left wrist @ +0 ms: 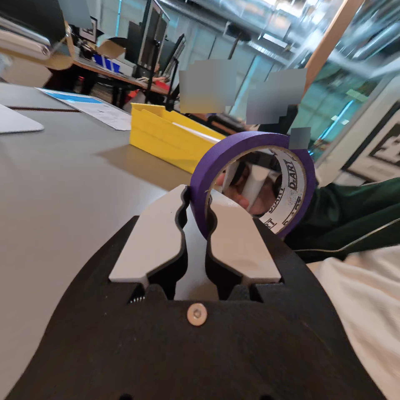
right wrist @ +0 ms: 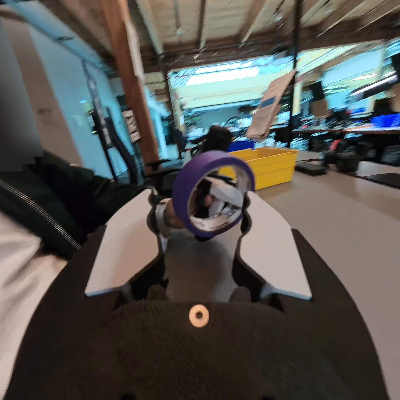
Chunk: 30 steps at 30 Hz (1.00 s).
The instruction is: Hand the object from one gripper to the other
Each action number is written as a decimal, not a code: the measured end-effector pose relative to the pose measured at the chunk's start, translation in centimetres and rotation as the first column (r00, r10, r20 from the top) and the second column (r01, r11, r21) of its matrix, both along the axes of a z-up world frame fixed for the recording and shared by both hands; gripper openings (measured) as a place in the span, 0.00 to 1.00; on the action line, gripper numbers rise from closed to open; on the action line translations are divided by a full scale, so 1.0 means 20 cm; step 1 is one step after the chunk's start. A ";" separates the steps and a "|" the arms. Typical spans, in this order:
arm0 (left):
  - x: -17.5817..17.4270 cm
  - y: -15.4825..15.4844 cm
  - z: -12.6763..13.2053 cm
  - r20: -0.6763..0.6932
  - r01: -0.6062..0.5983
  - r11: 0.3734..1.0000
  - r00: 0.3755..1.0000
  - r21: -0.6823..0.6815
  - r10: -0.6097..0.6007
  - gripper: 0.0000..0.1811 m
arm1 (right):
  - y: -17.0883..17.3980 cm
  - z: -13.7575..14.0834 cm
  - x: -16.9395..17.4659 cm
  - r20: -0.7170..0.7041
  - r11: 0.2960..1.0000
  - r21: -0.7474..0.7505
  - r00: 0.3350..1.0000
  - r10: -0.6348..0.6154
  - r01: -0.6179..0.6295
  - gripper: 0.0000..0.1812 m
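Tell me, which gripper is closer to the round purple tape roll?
Left. The left gripper is shut on the round purple tape roll's wall, touching it. The right gripper is open, its fingers either side of the roll, not yet gripping.

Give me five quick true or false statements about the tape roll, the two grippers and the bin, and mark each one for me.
1. The left gripper is clamped on the wall of the purple tape roll. True.
2. The right gripper has closed on the roll. False: its fingers are spread apart with the roll between their tips, and no pinch shows.
3. The roll lies flat on the table. False: it is held up on edge above the table.
4. A yellow bin sits on the table beyond the roll. True.
5. The roll is green. False: it is purple with a pale inner core.
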<state>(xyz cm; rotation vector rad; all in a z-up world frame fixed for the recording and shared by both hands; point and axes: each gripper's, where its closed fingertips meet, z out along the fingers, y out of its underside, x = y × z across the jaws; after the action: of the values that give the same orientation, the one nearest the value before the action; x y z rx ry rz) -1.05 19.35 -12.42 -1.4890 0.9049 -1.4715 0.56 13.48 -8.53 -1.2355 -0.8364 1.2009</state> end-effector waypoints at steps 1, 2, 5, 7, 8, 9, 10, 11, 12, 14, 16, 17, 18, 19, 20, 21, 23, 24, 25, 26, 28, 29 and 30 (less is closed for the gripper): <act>0.00 0.00 0.00 0.025 0.016 0.999 1.000 -0.045 -0.015 0.07 | -0.03 -0.02 -0.03 0.021 0.999 -0.006 0.999 0.048 -0.048 0.40; 0.00 0.00 0.01 0.050 0.029 0.997 0.998 -0.066 -0.025 0.07 | -0.06 -0.03 -0.06 0.029 0.997 -0.002 0.996 0.082 -0.082 0.39; 0.01 -0.03 0.02 0.084 0.073 0.995 0.994 -0.074 -0.067 0.07 | -0.13 -0.07 -0.13 0.073 0.991 0.042 0.990 0.120 -0.124 0.33; 0.03 -0.07 0.03 0.096 0.099 0.993 0.991 -0.066 -0.093 0.07 | -0.16 -0.10 -0.16 0.118 0.987 0.082 0.985 0.125 -0.135 0.28; 0.04 -0.09 0.03 0.095 0.111 0.991 0.990 -0.068 -0.105 0.07 | -0.17 -0.11 -0.18 0.134 0.985 0.106 0.983 0.125 -0.139 0.25; 0.06 -0.11 0.03 0.092 0.124 0.990 0.989 -0.068 -0.118 0.07 | -0.18 -0.11 -0.19 0.144 0.981 0.134 0.982 0.123 -0.143 0.22; 0.07 -0.13 0.02 0.088 0.137 0.988 0.988 -0.066 -0.131 0.07 | -0.19 -0.11 -0.19 0.150 0.977 0.156 0.982 0.119 -0.142 0.18; 0.09 -0.14 0.01 0.080 0.149 0.987 0.986 -0.065 -0.144 0.07 | -0.20 -0.11 -0.19 0.152 0.974 0.175 0.981 0.118 -0.144 0.13; 0.10 -0.16 0.01 0.075 0.156 0.985 0.986 -0.068 -0.151 0.07 | -0.22 -0.10 -0.19 0.155 0.967 0.193 0.979 0.135 -0.164 0.08; 0.11 -0.17 0.01 0.092 0.172 0.982 0.982 -0.078 -0.165 0.07 | -0.24 -0.10 -0.19 0.162 0.964 0.196 0.976 0.147 -0.178 0.07; 0.11 -0.18 0.01 0.101 0.190 0.978 0.978 -0.082 -0.182 0.07 | -0.24 -0.10 -0.20 0.165 0.963 0.199 0.975 0.147 -0.179 0.06; 0.11 -0.18 0.01 0.102 0.189 0.979 0.978 -0.074 -0.181 0.07 | -0.24 -0.10 -0.21 0.169 0.964 0.199 0.975 0.145 -0.178 0.06; 0.11 -0.18 0.02 0.102 0.188 0.980 0.978 -0.064 -0.181 0.07 | -0.24 -0.10 -0.21 0.173 0.963 0.202 0.975 0.142 -0.176 0.06; 0.11 -0.18 0.02 0.100 0.182 0.982 0.979 -0.059 -0.175 0.11 | -0.24 -0.10 -0.21 0.176 0.963 0.210 0.976 0.131 -0.167 0.06; 0.11 -0.17 0.02 0.100 0.169 0.984 0.982 -0.055 -0.163 0.16 | -0.23 -0.10 -0.20 0.176 0.963 0.220 0.977 0.119 -0.157 0.06; 0.11 -0.16 0.02 0.107 0.156 0.986 0.983 -0.052 -0.150 0.20 | -0.23 -0.09 -0.19 0.174 0.963 0.225 0.979 0.109 -0.147 0.06; 0.10 -0.13 0.03 0.134 0.135 0.989 0.983 -0.063 -0.126 0.26 | -0.21 -0.07 -0.17 0.162 0.966 0.225 0.983 0.089 -0.125 0.06; 0.09 -0.11 0.04 0.154 0.118 0.990 0.982 -0.074 -0.105 0.29 | -0.19 -0.07 -0.16 0.157 0.969 0.221 0.985 0.077 -0.111 0.06; 0.08 -0.09 0.05 0.171 0.097 0.992 0.982 -0.085 -0.082 0.31 | -0.17 -0.07 -0.16 0.156 0.972 0.214 0.986 0.062 -0.095 0.06; 0.06 -0.07 0.06 0.190 0.078 0.993 0.980 -0.092 -0.060 0.33 | -0.15 -0.08 -0.15 0.159 0.975 0.206 0.986 0.047 -0.079 0.06; 0.02 -0.04 0.09 0.225 0.047 0.994 0.974 -0.099 -0.024 0.33 | -0.13 -0.09 -0.13 0.163 0.980 0.189 0.986 0.032 -0.063 0.06; 0.01 -0.03 0.11 0.240 0.045 0.994 0.971 -0.098 -0.020 0.31 | -0.11 -0.09 -0.12 0.162 0.982 0.180 0.986 0.025 -0.054 0.06; -0.01 -0.04 0.13 0.256 0.060 0.994 0.966 -0.090 -0.035 0.27 | -0.10 -0.10 -0.11 0.162 0.984 0.170 0.987 0.016 -0.044 0.06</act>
<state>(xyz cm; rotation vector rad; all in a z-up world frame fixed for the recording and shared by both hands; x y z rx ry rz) -1.25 18.47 -9.90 -1.3156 0.7265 -1.7170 -1.73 11.51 -10.48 -1.1910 -1.0596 1.0381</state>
